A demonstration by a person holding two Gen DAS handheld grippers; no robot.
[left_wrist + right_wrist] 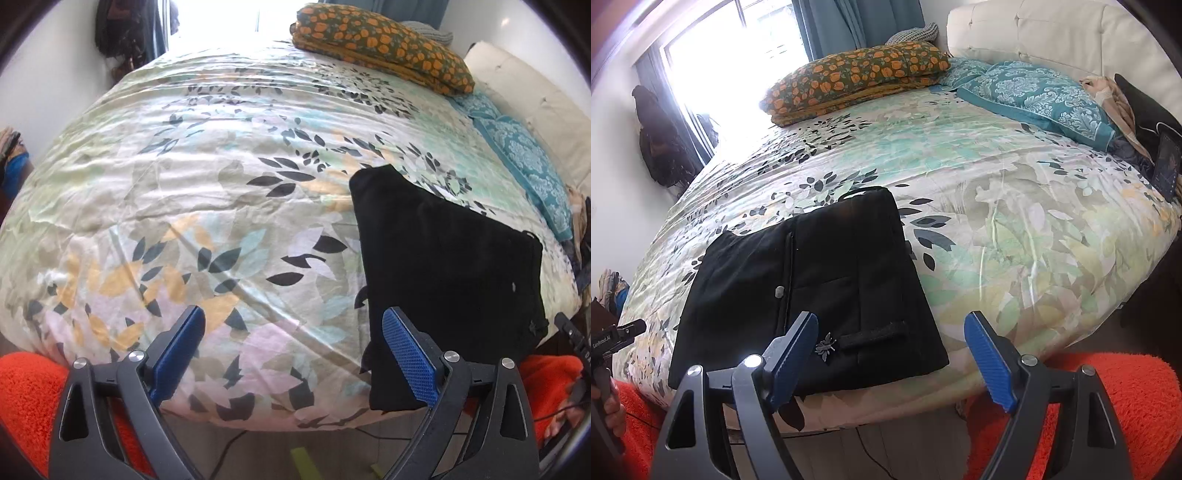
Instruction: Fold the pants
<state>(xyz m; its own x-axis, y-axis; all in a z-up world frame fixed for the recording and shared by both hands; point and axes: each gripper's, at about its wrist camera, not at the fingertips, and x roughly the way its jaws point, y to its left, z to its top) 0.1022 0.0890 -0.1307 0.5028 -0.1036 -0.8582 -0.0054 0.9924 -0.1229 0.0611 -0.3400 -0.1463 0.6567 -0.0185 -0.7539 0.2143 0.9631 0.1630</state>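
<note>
Sunlit from a window at the far side, the bedroom holds a wide bed [1015,206] under a leaf-print cover, with an orange-flowered pillow [857,77] and a teal patterned pillow [1034,96] near the white headboard [1052,33]. Black pants [812,288] lie flat on the cover at the near edge, already doubled into a compact rectangle, with 1 pocket and a small metal button facing up. That spot close to the edge keeps the bundle within easy reach of the person standing at the bedside.

Both claws hang above the edge and angle down at the bed. The left gripper [293,343] stands with its blue pads well apart and nothing between them; the pants lie just beyond its right finger, which partly overlaps them in view. The right gripper [890,350] is likewise spread wide and empty, over the near hem of the pants without pressing on them. Judging by the tidy shape and 2 empty claws, the folding looks finished or nearly so.
</note>
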